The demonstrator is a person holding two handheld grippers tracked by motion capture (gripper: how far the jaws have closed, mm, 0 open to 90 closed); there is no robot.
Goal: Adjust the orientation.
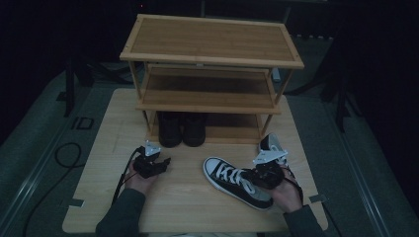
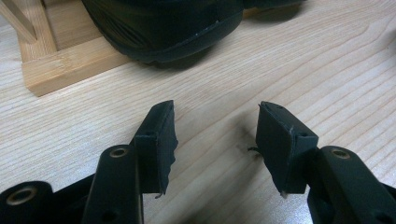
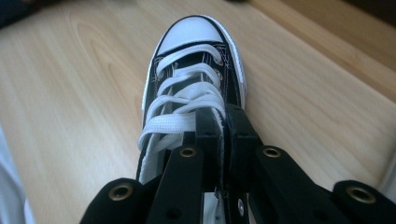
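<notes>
- Viewing from the high view, note that dim light hides detail: the right gripper (image 1: 269,173) at the lower right of the frame reads as a dark mass over the heel end of the sneaker (image 1: 232,178), and you cannot make out its jaws there.
- Note that a second sneaker (image 1: 271,144) behind that gripper is partly covered by the gripper's grey plate.
- Check the right gripper view: the sneaker (image 3: 196,88) runs from the bottom centre to the white toe cap at the top centre; its heel end is cut off by the lower edge.
- Observe that the right gripper (image 3: 223,121) has its jaws nearly together, pinching the upper edge of the sneaker at the top of the lacing; a thin strip of white material sits between the pads.
- Check the left gripper view: the left gripper (image 2: 217,128) stands wide apart over bare table (image 2: 70,135), holding nothing.
- Note the black boot (image 2: 163,28) at the top of that frame, cut off by the upper edge, resting on the shoe rack's (image 2: 60,70) lowest shelf.
- Locate the left gripper (image 1: 150,163) in the high view at the lower left, well apart from the sneaker.
</notes>
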